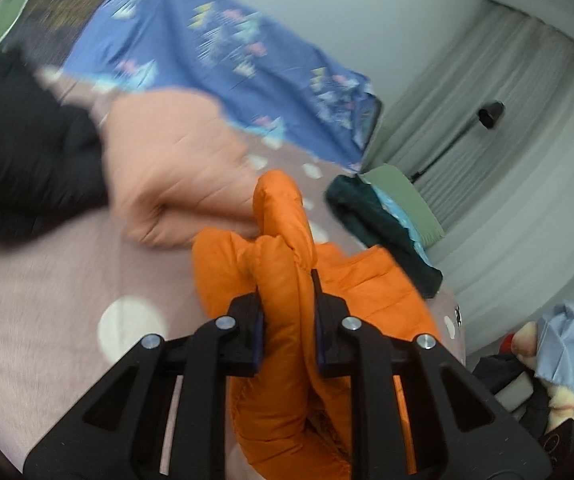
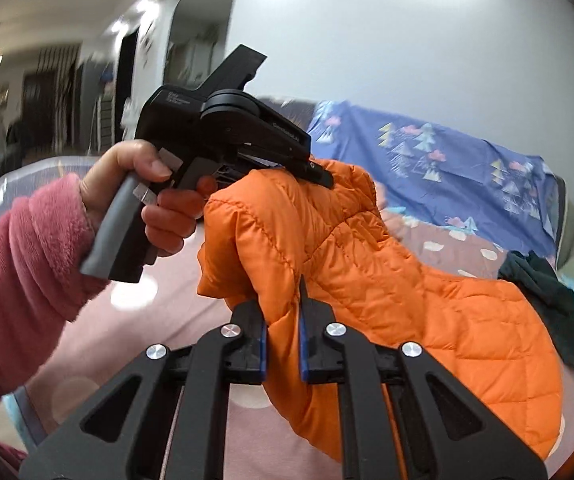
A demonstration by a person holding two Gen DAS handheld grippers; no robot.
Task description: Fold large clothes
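Note:
An orange quilted puffer jacket hangs lifted above a pink polka-dot bedspread. My right gripper is shut on a fold of its near edge. My left gripper is shut on a bunched fold of the same jacket; in the right wrist view the left gripper bites the jacket's upper edge, held by a hand in a pink fleece sleeve. In the left wrist view a blurred bare hand with a black sleeve sits just beyond the jacket.
A blue patterned sheet covers the far side by the wall. A dark green garment lies with a green pillow at the bed's right end. White curtains and a lamp stand stand beyond.

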